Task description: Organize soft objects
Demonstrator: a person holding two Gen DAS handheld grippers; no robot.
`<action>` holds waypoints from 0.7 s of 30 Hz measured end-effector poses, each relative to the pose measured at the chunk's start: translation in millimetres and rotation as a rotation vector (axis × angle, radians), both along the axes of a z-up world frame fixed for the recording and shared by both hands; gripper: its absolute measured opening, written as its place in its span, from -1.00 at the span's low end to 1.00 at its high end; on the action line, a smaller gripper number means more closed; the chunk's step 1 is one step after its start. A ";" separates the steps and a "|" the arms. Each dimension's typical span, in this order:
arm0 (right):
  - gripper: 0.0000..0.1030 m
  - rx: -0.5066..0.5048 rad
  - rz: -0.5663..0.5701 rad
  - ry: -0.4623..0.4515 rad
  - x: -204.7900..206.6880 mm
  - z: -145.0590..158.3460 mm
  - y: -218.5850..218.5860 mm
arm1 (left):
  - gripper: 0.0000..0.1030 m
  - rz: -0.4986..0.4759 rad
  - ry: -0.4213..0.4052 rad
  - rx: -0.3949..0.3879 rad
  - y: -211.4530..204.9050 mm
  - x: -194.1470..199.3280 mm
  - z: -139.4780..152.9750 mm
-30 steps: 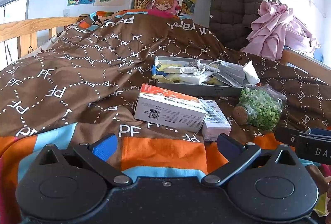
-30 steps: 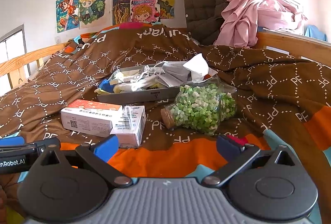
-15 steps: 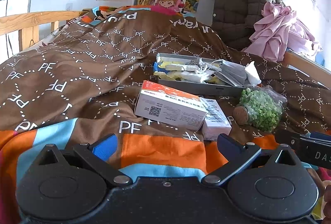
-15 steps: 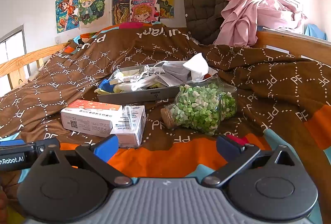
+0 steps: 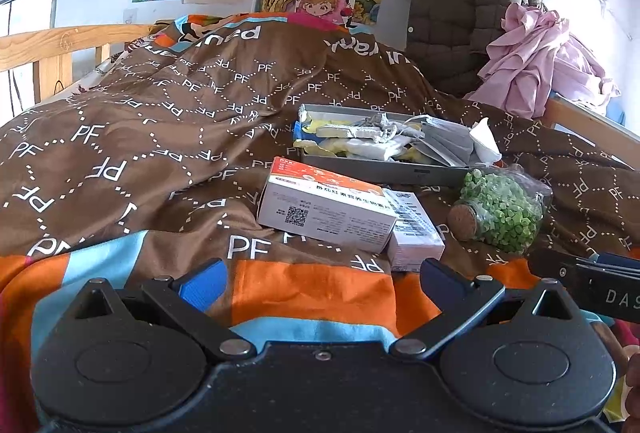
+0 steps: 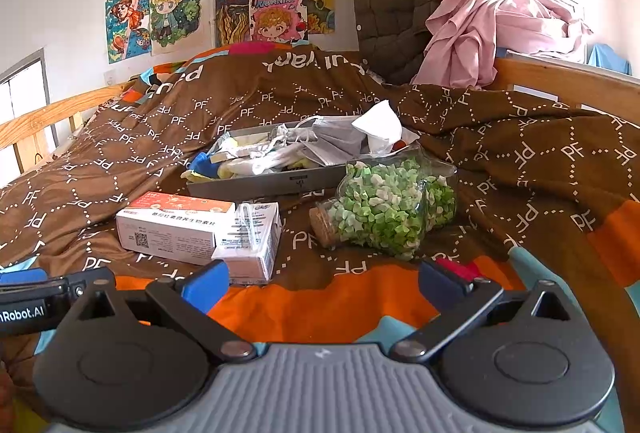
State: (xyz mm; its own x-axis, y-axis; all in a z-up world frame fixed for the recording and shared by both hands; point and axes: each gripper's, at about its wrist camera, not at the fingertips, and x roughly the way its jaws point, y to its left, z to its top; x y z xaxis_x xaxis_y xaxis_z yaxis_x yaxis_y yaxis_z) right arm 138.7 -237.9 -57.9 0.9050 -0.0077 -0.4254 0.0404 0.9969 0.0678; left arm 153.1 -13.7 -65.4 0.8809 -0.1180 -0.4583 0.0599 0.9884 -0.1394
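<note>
**Both tongs empty, soft stuff sits farther back in tray**

Nearest: left gripper (image 5: pixel 320 283) and right gripper (image 6: pixel 322 283), both w/ blue-padded fingers spread wide, nothing between them, hovering over the orange band of the brown PF-print quilt (image 5: pixel 132 137).

Just beyond: white-and-orange cardboard medicine box (image 5: pixel 324 209), lying flat, touching a smaller white carton w/ barcode (image 5: pixel 414 229) on its right. Both stiff, light; likely not the soft items. The small carton lies nearly straight ahead of the left tongs; in right view it's just left of centre (image 6: pixel 250 235).

Right of those: clear cork-stoppered bottle of green paper stars (image 6: pixel 388 209), on its side, cork toward camera. Looks like glass, but can't tell; if so, hard, slick, may roll.

Farther: shallow grey metal tray (image 5: pixel 384 171) holding the soft things, a grey face mask (image 6: pixel 328 145), white crumpled tissue (image 6: pixel 380 127), and yellow/white/blue cloth bits (image 5: pixel 348 145). Judgement: all v. light, limp, will drape and snag on neighbours. Pinch a bunched fold or an edge, not the flat middle. Tray is well ahead of both tongs, slightly right for left gripper, slightly left for right.
</note>
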 end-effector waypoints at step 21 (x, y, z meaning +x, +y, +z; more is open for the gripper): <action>1.00 0.002 -0.004 0.002 0.6 -0.1 -0.2 | 0.98 -0.010 -0.002 0.004 -1.4 -0.4 0.9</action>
